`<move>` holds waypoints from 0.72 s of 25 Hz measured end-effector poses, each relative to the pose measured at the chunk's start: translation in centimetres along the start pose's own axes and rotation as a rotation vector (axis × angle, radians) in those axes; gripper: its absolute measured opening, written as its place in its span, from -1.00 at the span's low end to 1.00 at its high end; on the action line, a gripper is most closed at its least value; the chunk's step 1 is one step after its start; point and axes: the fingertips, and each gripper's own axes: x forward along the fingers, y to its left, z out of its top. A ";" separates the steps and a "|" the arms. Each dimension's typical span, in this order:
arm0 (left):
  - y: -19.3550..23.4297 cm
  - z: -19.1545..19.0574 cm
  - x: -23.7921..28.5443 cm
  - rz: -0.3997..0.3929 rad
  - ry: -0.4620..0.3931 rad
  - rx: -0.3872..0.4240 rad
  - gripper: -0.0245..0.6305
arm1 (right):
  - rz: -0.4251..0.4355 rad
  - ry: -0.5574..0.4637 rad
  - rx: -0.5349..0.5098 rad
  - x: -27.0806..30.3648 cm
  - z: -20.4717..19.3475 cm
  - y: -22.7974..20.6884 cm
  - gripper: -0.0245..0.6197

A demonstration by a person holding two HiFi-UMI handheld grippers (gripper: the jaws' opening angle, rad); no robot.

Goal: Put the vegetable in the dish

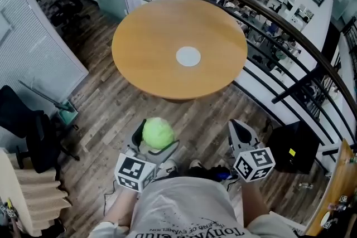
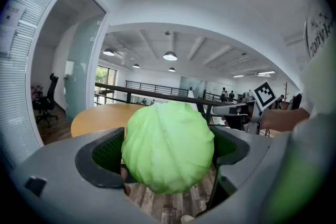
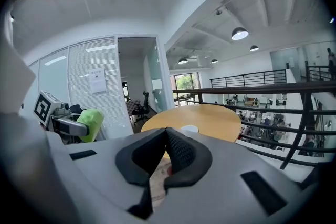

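A round pale-green cabbage (image 1: 158, 132) sits between the jaws of my left gripper (image 1: 156, 139), which is shut on it; in the left gripper view the cabbage (image 2: 168, 147) fills the gap between both pads. The gripper holds it over the wooden floor, short of the table. A small white dish (image 1: 188, 56) lies at the middle of the round wooden table (image 1: 145, 47), also seen as the dish (image 3: 189, 128) in the right gripper view. My right gripper (image 1: 241, 132) is shut with nothing in it, its pads (image 3: 176, 152) pressed together, level with the left one.
A dark metal railing (image 1: 290, 36) curves round behind and to the right of the table, with an open office below. Black office chairs (image 1: 28, 125) stand at the left, by a glass partition (image 1: 33, 36). A dark box (image 1: 298, 147) sits at the right.
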 end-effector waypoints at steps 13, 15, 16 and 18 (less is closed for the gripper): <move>2.6 -0.2 1.5 -0.063 0.010 -0.003 0.58 | -0.050 0.001 0.050 2.0 -1.3 0.4 -0.86; 3.4 0.0 2.2 -0.061 0.013 -0.001 0.58 | -0.048 0.003 0.057 3.3 -1.3 0.0 -0.86; 3.7 0.1 2.7 -0.060 0.016 -0.002 0.58 | -0.046 0.004 0.058 3.9 -1.2 -0.2 -0.86; 4.4 0.2 3.7 -0.058 0.022 -0.002 0.58 | -0.039 0.002 0.055 5.2 -0.8 -0.8 -0.86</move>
